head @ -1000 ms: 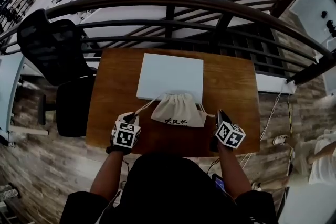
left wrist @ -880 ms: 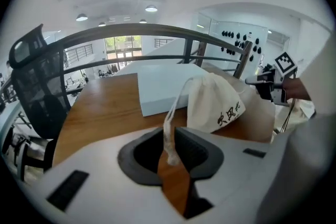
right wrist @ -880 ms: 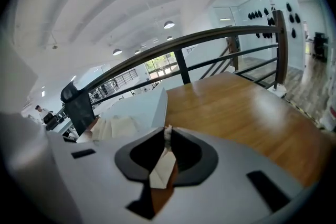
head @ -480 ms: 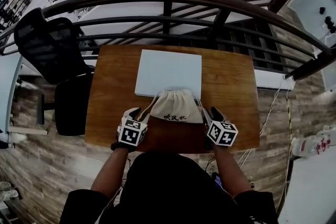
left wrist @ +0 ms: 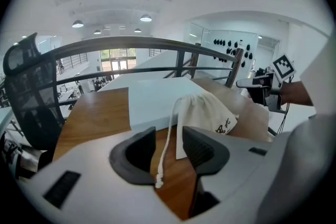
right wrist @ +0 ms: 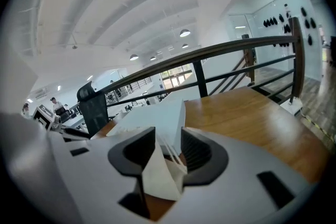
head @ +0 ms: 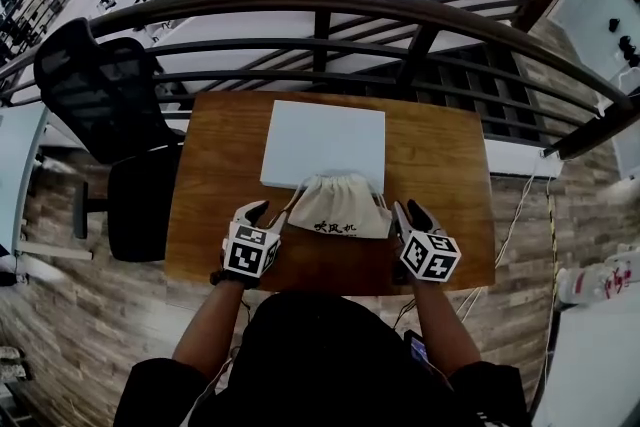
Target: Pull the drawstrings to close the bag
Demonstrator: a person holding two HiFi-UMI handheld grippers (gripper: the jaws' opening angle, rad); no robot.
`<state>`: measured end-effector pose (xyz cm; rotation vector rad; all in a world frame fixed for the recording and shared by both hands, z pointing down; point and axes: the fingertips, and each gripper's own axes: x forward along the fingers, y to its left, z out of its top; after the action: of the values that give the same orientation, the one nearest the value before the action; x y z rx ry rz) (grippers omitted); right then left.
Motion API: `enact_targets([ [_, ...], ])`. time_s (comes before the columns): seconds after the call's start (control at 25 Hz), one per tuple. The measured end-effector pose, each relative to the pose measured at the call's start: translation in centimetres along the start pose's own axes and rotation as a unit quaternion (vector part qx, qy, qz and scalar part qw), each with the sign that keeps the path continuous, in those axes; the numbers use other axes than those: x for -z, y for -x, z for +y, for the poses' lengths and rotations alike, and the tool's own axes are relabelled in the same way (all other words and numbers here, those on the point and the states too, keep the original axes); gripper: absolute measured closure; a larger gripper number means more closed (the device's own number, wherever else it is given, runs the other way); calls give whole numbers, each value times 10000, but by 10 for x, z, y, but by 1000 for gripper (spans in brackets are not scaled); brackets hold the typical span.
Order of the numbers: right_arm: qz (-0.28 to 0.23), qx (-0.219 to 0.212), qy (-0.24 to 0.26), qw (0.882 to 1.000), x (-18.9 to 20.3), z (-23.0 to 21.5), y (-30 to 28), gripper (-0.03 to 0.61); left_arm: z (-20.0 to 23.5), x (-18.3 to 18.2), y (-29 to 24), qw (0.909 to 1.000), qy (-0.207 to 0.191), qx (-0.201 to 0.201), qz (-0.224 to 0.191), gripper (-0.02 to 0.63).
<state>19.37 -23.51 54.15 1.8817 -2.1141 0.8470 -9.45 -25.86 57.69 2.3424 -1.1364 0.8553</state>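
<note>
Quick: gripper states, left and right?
Left gripper: open, jaws just opened; left drawstring lies loose between them.
Right gripper: open, jaws just narrowed slightly; bag corner and right drawstring between them, unclamped.

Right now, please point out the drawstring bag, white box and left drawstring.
drawstring bag [head: 340, 207], head view, middle of the cloth body.
white box [head: 322, 143], head view, centre of its top face.
left drawstring [left wrist: 164, 149], left gripper view, middle of the cord.
</note>
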Motion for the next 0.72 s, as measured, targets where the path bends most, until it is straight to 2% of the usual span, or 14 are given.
enact_targets([
  [0.16, -282, -52, 122, 9995, -26, 2, 6, 444, 5, -28, 10, 9992, -17, -37, -394, 454],
  [0.32, -622, -136, 166, 9978, -53, 13, 12, 473, 12, -60, 26, 9958, 31, -166, -894, 494],
  [0.44, -826, -251, 218, 9960, -70, 22, 19, 488, 14, -78, 40, 9920, -17, -213, -1243, 533],
  [0.56, -1020, -309, 271, 9939, -84, 26, 25, 506, 17, -92, 50, 9883, -210, -235, -1491, 538],
  [0.72, -1372, -307, 309, 9896, -102, 29, 35, 566, 26, -110, 70, 9795, -262, -417, -1952, 558],
])
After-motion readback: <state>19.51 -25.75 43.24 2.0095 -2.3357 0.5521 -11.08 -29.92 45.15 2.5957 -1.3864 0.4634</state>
